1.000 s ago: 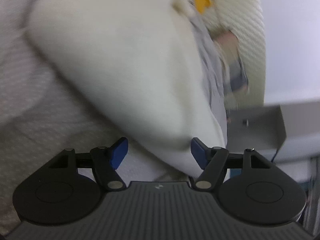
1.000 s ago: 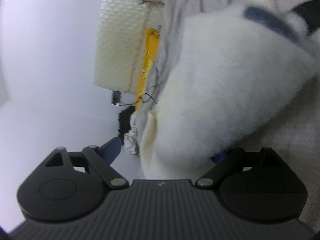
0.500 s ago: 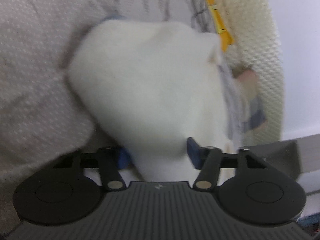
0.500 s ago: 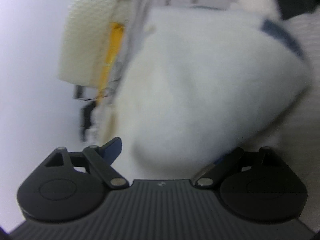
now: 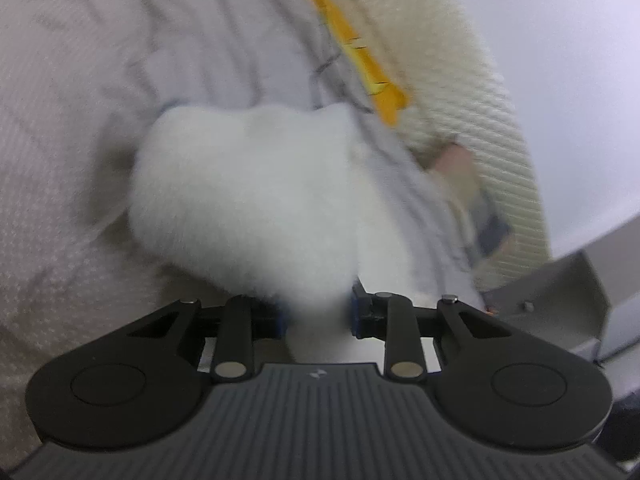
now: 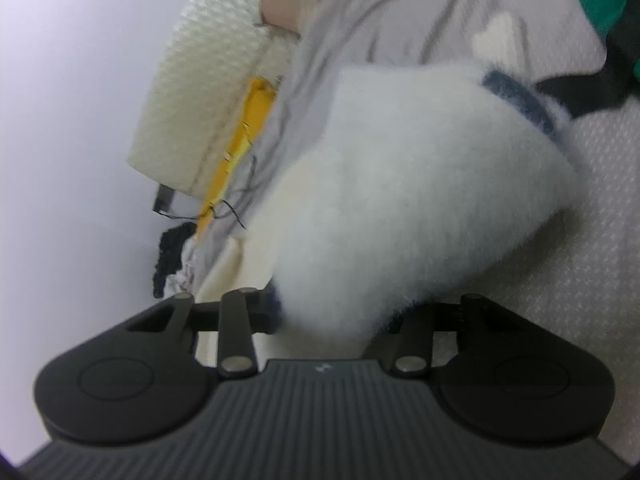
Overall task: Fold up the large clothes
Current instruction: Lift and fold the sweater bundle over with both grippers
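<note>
Fleece fills the left wrist view: a white fluffy garment [image 5: 256, 192] is bunched between the closing jaws of the left gripper [image 5: 318, 316], apparently pinched for lifting off the patterned bedding [image 5: 60, 160]. From the right wrist, the same garment [image 6: 420, 184] is seen gathered into the right gripper [image 6: 332, 316], its jaws likewise closing on it, likely so both ends rise together.

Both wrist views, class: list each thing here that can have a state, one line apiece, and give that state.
Left gripper: jaws closing, white fleece between the pads.
Right gripper: jaws closing, fleece between the pads.
Fleece garment: bunched, a fold in each gripper, not yet folded flat.
Grey sheet: creased, spread under the fleece.
Yellow strip: lying along the sheet's edge.
Cream mattress: partly uncovered beside the sheet.
</note>
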